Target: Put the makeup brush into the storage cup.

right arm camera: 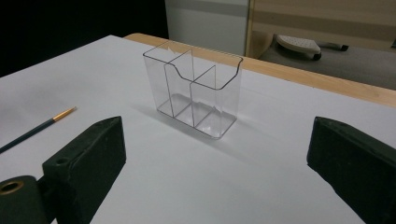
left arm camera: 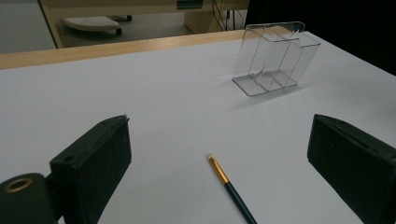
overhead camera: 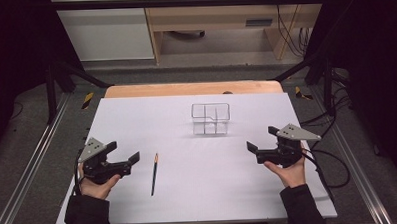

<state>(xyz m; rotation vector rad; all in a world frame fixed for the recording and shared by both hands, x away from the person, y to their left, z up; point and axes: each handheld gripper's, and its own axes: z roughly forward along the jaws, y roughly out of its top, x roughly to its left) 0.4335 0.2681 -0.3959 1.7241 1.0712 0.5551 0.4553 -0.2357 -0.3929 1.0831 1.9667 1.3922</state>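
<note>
Left gripper (overhead camera: 122,155) and right gripper (overhead camera: 261,140) — both jaws wide apart, holding nothing. Paintbrush (overhead camera: 154,173) lies near tabletop (overhead camera: 136,119) front-left; clear organizer (overhead camera: 210,118) stands upright toward the far edge.

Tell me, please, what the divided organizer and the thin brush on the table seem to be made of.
The organizer looks like clear hard plastic, glossy: the table shows through its walls and its edges catch light. The paintbrush seems to have a dark lacquered handle, perhaps wood, a shiny gold metal-looking ferrule and a pale bristle tip; the handle material is uncertain.
</note>
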